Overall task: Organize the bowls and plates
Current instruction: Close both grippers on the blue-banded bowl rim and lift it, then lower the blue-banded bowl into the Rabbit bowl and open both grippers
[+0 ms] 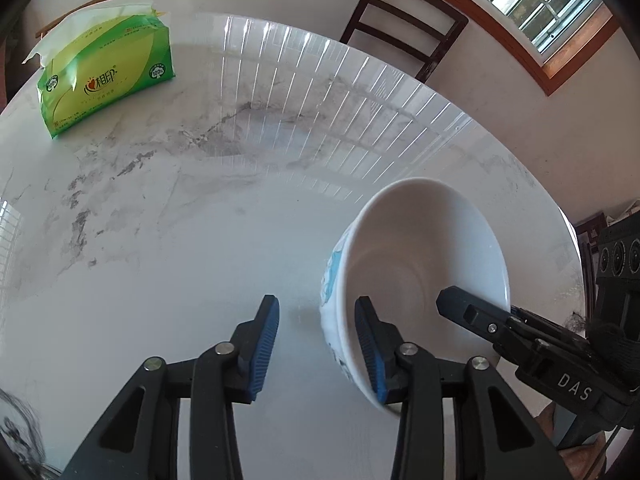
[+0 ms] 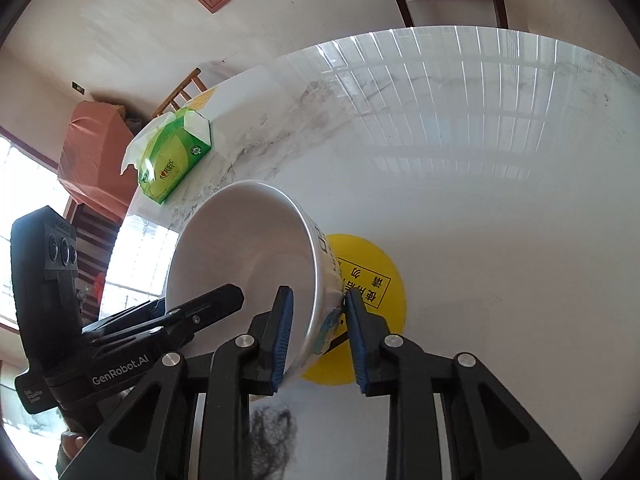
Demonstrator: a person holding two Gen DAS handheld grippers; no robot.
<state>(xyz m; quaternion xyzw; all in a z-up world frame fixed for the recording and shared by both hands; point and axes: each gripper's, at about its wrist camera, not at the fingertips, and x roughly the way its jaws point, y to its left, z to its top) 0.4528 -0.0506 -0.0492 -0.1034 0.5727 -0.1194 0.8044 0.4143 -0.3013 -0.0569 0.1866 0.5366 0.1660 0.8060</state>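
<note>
A white bowl [image 1: 416, 248] with blue print on its outside stands tilted on the marble table [image 1: 160, 240]. My left gripper [image 1: 318, 344] straddles its left wall: the right pad is inside the bowl, and the left pad stands clear of the outer wall, open. One finger [image 1: 472, 314] of the right gripper reaches into the bowl from the right. In the right wrist view the right gripper [image 2: 318, 336] is shut on the bowl [image 2: 240, 248], one pad inside and one outside its wall. A yellow disc [image 2: 376, 280] with black characters lies under and behind the bowl.
A green tissue pack [image 1: 108, 72] [image 2: 176, 164] lies at the table's far left. A dark wooden chair [image 1: 404, 24] stands beyond the far edge. A dark fuzzy clump [image 2: 272, 432] lies on the table near the right gripper.
</note>
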